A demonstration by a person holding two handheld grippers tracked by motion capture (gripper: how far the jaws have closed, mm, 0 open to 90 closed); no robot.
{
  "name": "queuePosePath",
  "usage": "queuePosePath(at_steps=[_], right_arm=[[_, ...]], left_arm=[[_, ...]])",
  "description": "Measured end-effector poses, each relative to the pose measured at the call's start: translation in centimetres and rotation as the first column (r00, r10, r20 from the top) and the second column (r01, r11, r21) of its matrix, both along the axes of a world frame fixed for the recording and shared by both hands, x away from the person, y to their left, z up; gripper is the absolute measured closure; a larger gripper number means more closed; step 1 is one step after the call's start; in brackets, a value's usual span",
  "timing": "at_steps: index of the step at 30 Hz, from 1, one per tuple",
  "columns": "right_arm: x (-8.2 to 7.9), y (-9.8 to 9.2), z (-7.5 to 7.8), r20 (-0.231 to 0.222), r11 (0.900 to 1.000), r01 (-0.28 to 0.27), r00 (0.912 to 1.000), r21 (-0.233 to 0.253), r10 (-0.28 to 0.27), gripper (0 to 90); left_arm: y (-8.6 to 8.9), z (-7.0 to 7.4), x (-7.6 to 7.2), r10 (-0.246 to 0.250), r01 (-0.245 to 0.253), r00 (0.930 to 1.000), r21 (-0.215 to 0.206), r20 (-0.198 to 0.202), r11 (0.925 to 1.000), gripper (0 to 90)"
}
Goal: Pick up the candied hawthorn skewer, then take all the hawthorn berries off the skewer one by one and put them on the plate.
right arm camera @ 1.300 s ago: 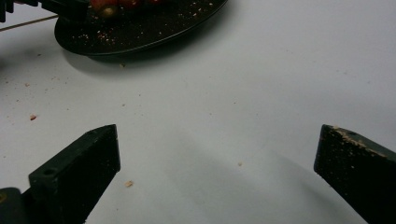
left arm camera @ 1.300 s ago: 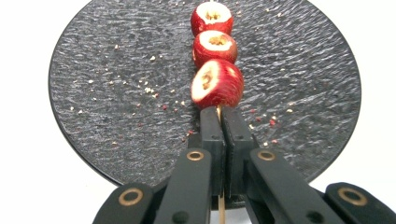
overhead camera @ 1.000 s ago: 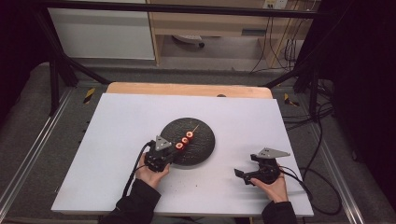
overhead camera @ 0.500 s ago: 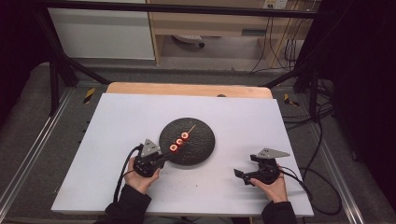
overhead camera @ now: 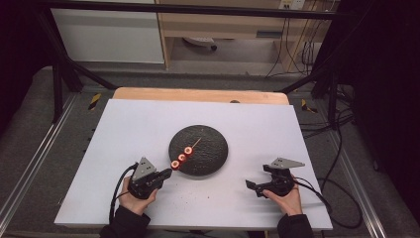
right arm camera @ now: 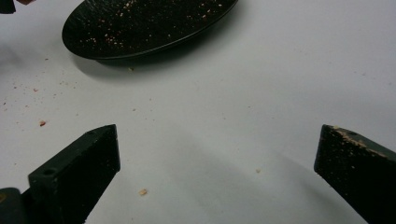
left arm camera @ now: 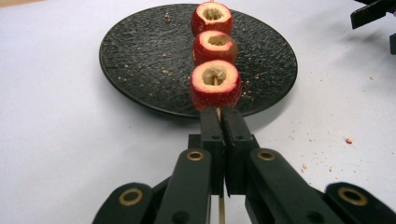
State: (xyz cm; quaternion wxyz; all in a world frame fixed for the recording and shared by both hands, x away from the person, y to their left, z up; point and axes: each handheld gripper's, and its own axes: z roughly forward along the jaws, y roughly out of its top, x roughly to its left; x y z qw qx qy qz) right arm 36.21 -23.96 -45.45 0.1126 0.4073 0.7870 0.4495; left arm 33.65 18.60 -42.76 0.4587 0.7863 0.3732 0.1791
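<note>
- Three fruit rings (left arm camera: 215,84) sat on skewer (left arm camera: 218,113), pinched by left tool (left arm camera: 221,122); thin stick could twist, rings sliding off plate (left arm camera: 140,60).
- Right tool (right arm camera: 217,154) spread, idle on bench (overhead camera: 124,129).

Each black hand-held gripper, the left (overhead camera: 166,174) and the right (overhead camera: 250,186), is topped by a grey three-cornered plate and trailed by a black cable. Brass-ringed pivots are seen on the left linkage. Dark sleeves are worn.
</note>
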Motion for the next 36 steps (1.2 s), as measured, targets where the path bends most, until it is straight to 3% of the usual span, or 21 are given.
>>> queuePosePath(at_steps=[19, 36], right_arm=[[-0.3, 2.8, 0.7, -0.002, 0.999, -0.037, 0.9993, 0.012, 0.037, 0.7], [0.1, 7.0, 2.3, 0.018, 0.996, -0.067, 0.9977, 0.055, 0.066, 0.6]], left_arm=[[1.1, -0.3, -0.8, -0.024, 0.023, 0.9997, -0.059, -0.006, 0.9980, 88.3], [0.7, -0.2, -1.1, -0.037, 0.038, 0.9992, -0.060, 0.018, 0.9975, 88.3]])
